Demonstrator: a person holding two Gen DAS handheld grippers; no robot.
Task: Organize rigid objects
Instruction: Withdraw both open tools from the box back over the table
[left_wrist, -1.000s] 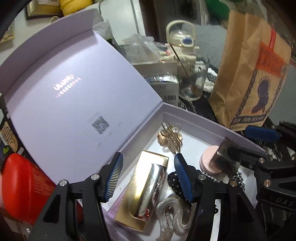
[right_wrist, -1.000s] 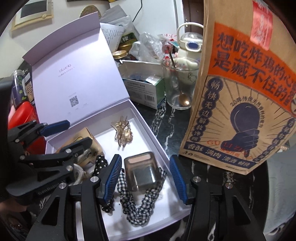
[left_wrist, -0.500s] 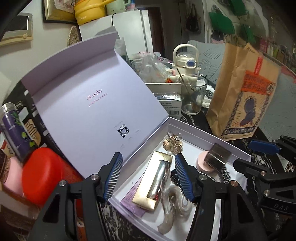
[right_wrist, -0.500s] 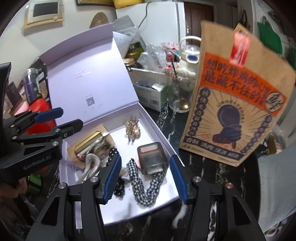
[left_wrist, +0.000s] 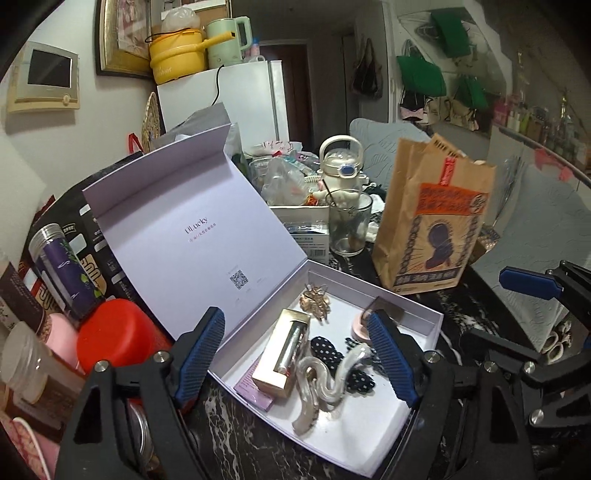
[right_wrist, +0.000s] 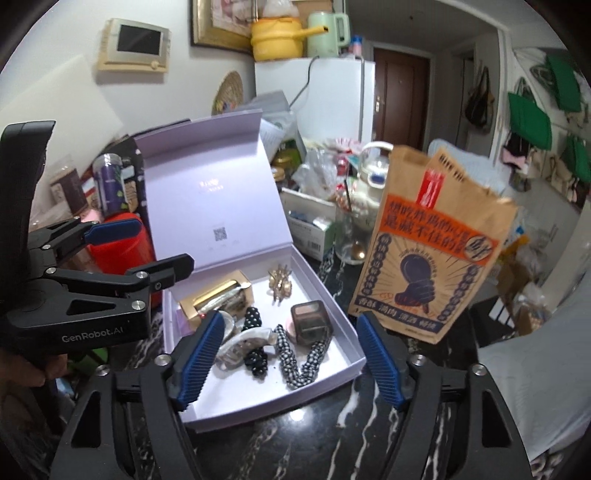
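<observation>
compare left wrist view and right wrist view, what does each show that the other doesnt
Left wrist view only: a clear plastic jar with a white lid at the left edge.

Right wrist view only: a brown wooden door behind the white fridge.

Both: the open lilac gift box holding a pearly wavy hair claw, and the brown paper takeaway bag.
</observation>
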